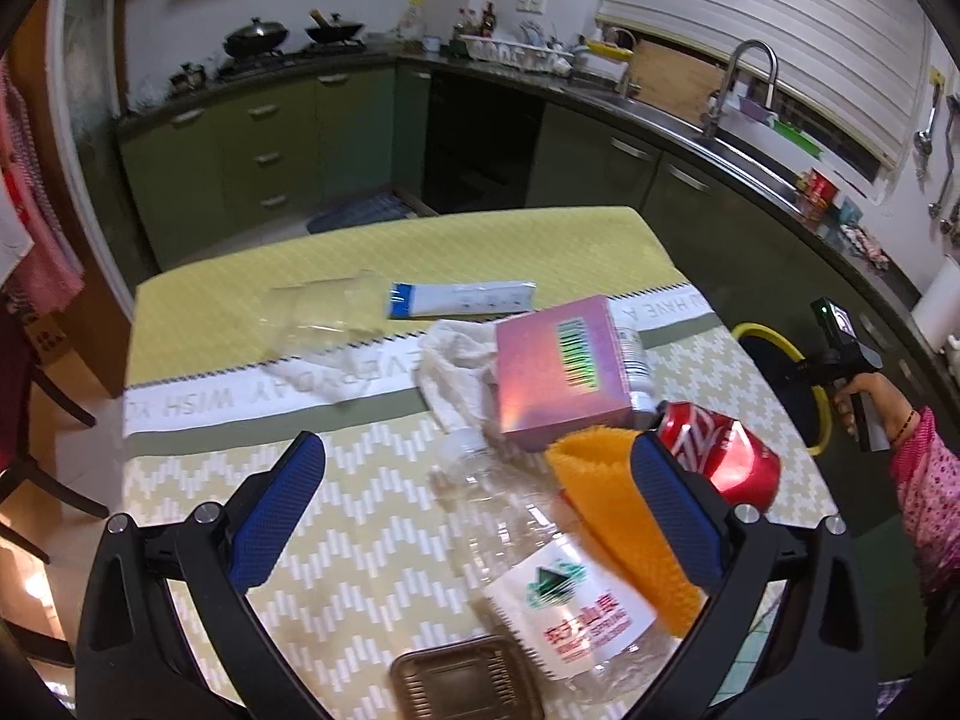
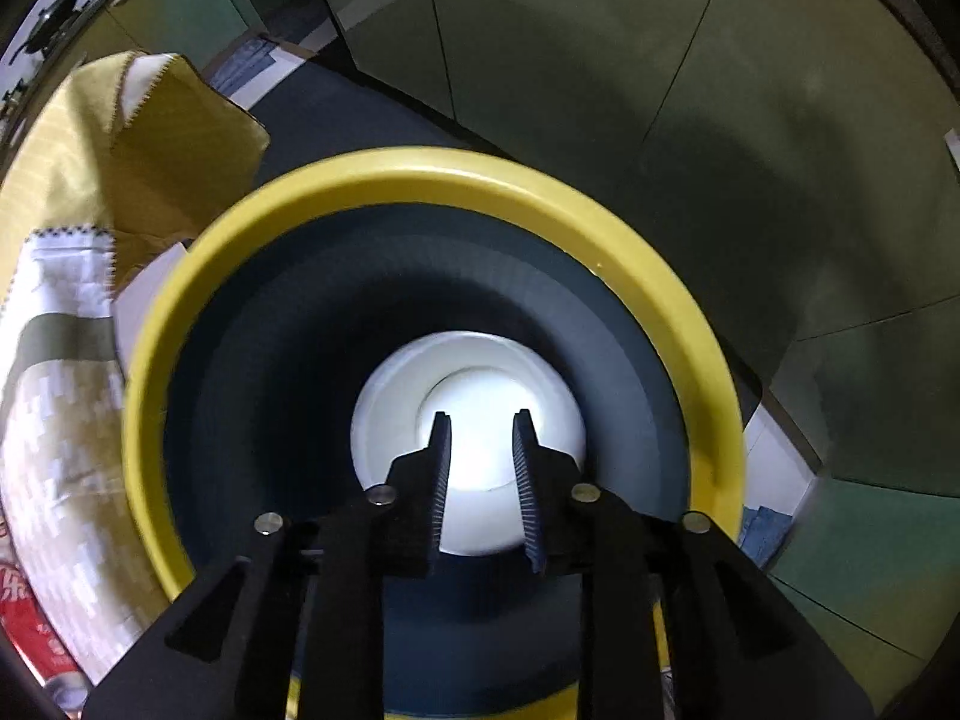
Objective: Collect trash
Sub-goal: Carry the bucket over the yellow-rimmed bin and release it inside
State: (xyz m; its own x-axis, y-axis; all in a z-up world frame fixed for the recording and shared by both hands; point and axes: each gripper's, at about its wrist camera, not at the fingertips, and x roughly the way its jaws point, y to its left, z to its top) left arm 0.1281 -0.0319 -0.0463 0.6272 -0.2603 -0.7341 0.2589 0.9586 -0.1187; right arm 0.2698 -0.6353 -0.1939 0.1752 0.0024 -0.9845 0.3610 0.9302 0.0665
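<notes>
My left gripper (image 1: pixel 477 447) is open wide above the table, its blue pads either side of a clear plastic bottle (image 1: pixel 540 570) that lies on its side. An orange foam net (image 1: pixel 618 516) and a crushed red can (image 1: pixel 720 456) lie by its right finger. Beyond are a pink box (image 1: pixel 558 378), a crumpled white tissue (image 1: pixel 456 360), a blue-white sachet (image 1: pixel 459 299) and a clear cup (image 1: pixel 324 318). My right gripper (image 2: pixel 483 419) points straight down into the yellow-rimmed bin (image 2: pixel 420 174), jaws slightly apart with nothing gripped. A round white item (image 2: pixel 468 384) lies at the bin's bottom.
A brown ridged tray (image 1: pixel 462 684) sits at the table's near edge. The bin (image 1: pixel 762 333) stands on the floor off the table's right side, where a hand (image 1: pixel 864 396) holds the right tool. Green cabinets (image 1: pixel 252 138) and a counter with a sink ring the room.
</notes>
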